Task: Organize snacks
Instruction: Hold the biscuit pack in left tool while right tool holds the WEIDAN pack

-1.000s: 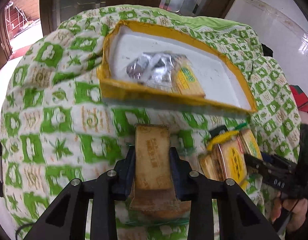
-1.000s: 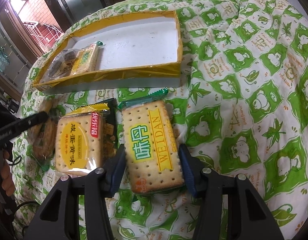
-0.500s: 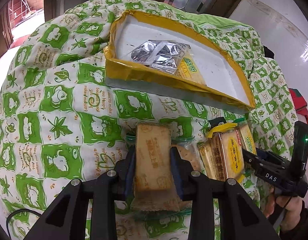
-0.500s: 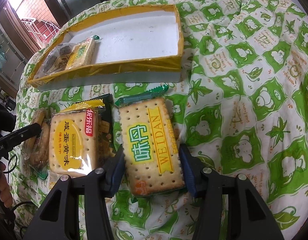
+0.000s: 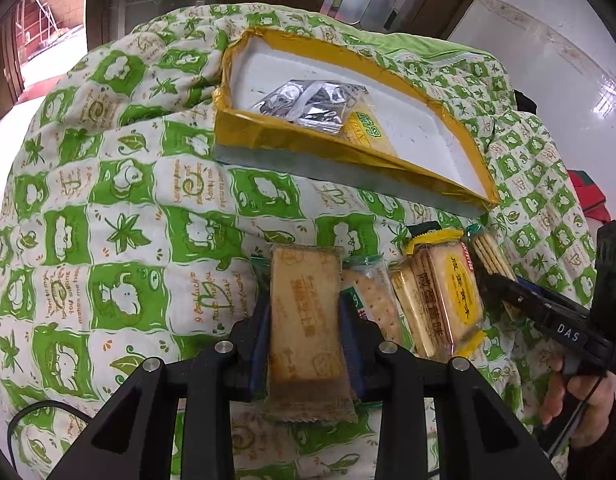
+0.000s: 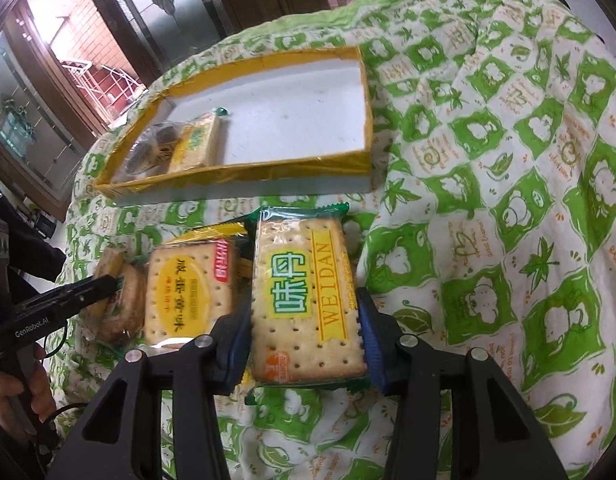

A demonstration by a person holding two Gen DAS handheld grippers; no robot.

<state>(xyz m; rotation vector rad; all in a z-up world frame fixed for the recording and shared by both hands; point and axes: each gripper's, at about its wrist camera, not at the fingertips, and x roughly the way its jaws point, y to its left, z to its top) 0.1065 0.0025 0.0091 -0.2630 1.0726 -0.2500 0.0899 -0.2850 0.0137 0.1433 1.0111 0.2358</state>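
— What is shown from the left wrist?

— The left gripper (image 5: 306, 320) is seen clenched on a brown biscuit packet (image 5: 306, 316), which is pinched between the blue pads. The packet is held just above the green-and-white patterned cloth (image 5: 120, 208). Just to its right, a clear-wrapped cracker packet (image 5: 373, 304) and a yellow cracker packet (image 5: 441, 300) are laid on the cloth. Farther back, a yellow-rimmed tray (image 5: 347, 156) is set, and a silver foil packet (image 5: 308, 102) and a green-labelled packet (image 5: 369, 134) are kept in its left end. At the right edge the right gripper (image 5: 492, 284) is held by a hand (image 5: 579, 396).

— And from the right wrist?

— The right gripper (image 6: 304, 320) is seen with its jaws just closed further, and the WEIDAN cracker packet (image 6: 306, 296) is grasped between the pads, its long sides pressed. The yellow cracker packet (image 6: 188, 292) is lain just to its left, overlapped slightly. Beyond them the tray (image 6: 244, 172) is placed, mostly bare, with the packets gathered at its left end. The left gripper (image 6: 108, 282) is caught at the left edge, over round biscuits in a clear wrapper (image 6: 126, 300).
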